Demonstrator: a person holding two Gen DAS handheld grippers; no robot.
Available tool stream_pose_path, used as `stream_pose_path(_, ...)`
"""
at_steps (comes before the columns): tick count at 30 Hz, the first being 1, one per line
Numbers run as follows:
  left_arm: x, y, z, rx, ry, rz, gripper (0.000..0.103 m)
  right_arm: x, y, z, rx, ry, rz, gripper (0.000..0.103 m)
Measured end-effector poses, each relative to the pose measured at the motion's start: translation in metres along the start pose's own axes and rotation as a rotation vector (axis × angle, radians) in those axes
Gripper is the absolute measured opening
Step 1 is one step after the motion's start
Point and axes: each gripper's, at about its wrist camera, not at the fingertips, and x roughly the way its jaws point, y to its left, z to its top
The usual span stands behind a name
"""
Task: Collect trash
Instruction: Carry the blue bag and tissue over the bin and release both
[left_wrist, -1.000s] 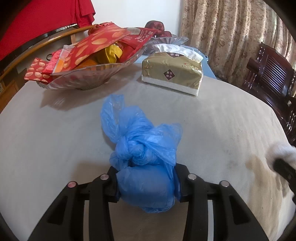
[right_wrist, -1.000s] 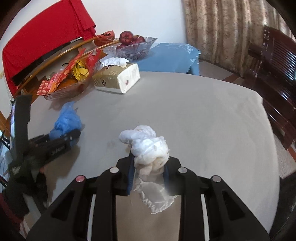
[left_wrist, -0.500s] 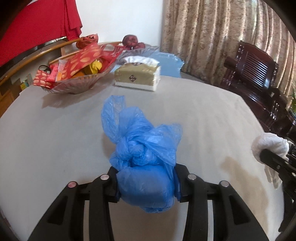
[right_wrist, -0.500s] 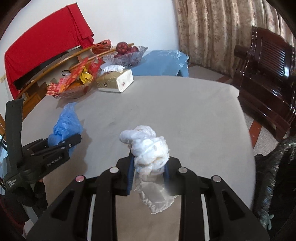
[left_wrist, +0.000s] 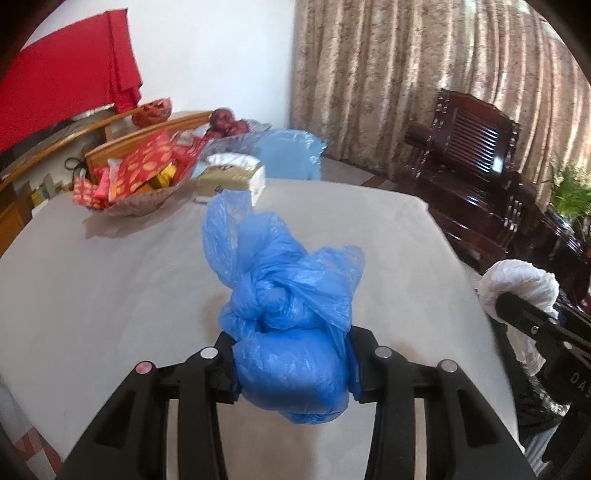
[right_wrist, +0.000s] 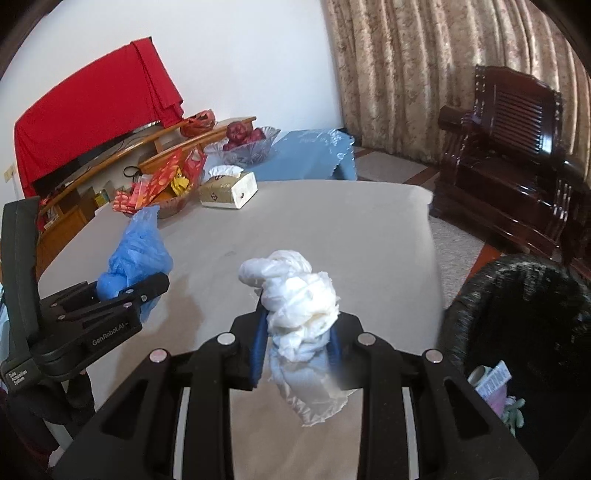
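Big table (right_wrist: 332, 229), beige cover. Black bin (right_wrist: 517, 314) at its right edge, scraps inside. Left gripper (left_wrist: 291, 363) clamped on knotted blue bag (left_wrist: 284, 295), held off the tabletop. Right gripper (right_wrist: 295, 332) clamped on white bag (right_wrist: 299, 295), also lifted, near the bin. Tissue box (right_wrist: 229, 190) at far end.

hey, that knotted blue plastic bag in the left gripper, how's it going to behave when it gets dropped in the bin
The blue bag bulges around the left gripper, so it is probably soft and squashy. Its thin, crinkled tails suggest it is light, likely to land limp rather than roll.
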Motion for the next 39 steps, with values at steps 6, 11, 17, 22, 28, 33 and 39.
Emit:
stream_pose_path(6, -0.021, -0.030, 0.001, 0.040, -0.022, -0.053, 0.041, -0.038, -0.014, -0.010, 0.023, -0.035, -0.024, 0.027)
stream_pose_path(11, -0.033, -0.054, 0.002, 0.076, -0.044, -0.095, 0.041, -0.067, -0.032, -0.019, 0.054, -0.066, -0.057, 0.027)
stream_pose_path(17, -0.045, -0.085, -0.002, 0.123, -0.054, -0.148, 0.041, -0.096, -0.058, -0.029, 0.095, -0.103, -0.111, 0.027)
stream_pose_path(22, -0.050, -0.111, -0.001, 0.156, -0.064, -0.194, 0.041, -0.114, -0.077, -0.034, 0.108, -0.123, -0.169, 0.027)
stream_pose_path(28, -0.050, -0.147, 0.003, 0.200, -0.075, -0.255, 0.043, -0.134, -0.100, -0.040, 0.113, -0.129, -0.250, 0.028)
stream_pose_path(33, -0.044, -0.173, 0.004, 0.223, -0.071, -0.303, 0.043, -0.143, -0.124, -0.043, 0.136, -0.135, -0.299, 0.028)
stream_pose_path(39, -0.032, -0.203, 0.007, 0.245, -0.062, -0.346, 0.043, -0.148, -0.153, -0.047, 0.162, -0.134, -0.351, 0.028)
